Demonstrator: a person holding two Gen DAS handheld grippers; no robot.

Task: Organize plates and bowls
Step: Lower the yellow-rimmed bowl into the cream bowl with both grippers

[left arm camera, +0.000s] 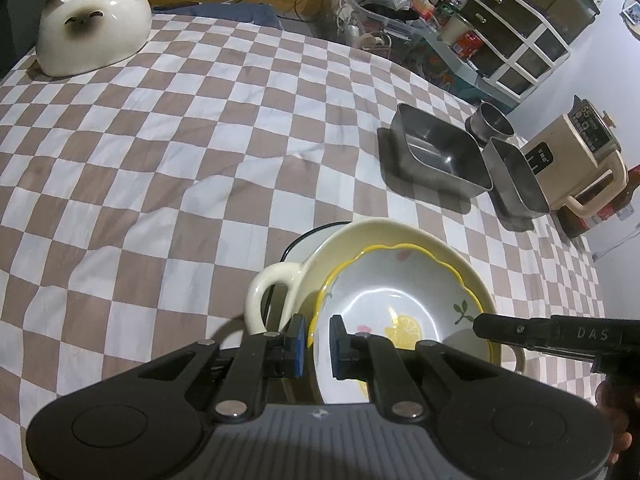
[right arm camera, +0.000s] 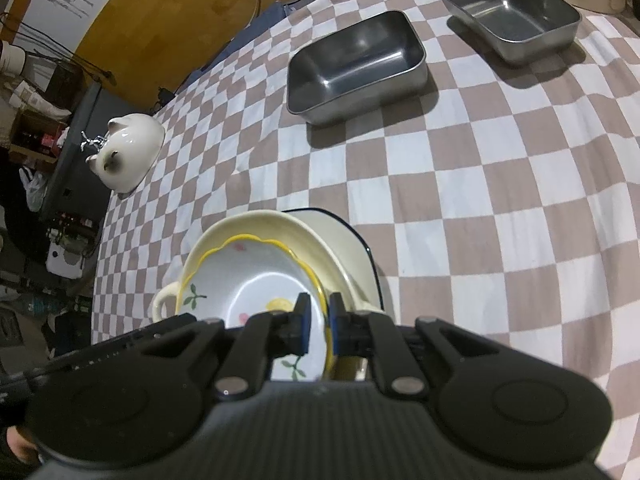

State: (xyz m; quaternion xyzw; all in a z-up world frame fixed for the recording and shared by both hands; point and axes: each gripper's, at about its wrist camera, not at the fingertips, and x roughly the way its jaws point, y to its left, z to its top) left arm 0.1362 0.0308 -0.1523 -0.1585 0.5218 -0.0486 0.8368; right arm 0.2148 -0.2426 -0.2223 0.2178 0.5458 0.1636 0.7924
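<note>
Left gripper [left arm camera: 318, 346] pinching lemon bowl [left arm camera: 396, 312] rim, jaws nearly closed on it. Right gripper [right arm camera: 319, 326] clamping opposite rim the same way. Lemon bowl sitting nested in cream handled bowl [left arm camera: 360, 240], that one resting on dark-rimmed white plate [right arm camera: 352, 236]. Stack lying on checkered cloth [left arm camera: 200, 160]. Standing well apart beyond: two steel trays [right arm camera: 356, 68], steel cup [left arm camera: 490, 122], beige kettle [left arm camera: 576, 160]. Cat-shaped ceramic [left arm camera: 92, 28] sitting at far corner.

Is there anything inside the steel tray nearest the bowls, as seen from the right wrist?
No, the nearest steel tray shows only its bare metal floor.
</note>
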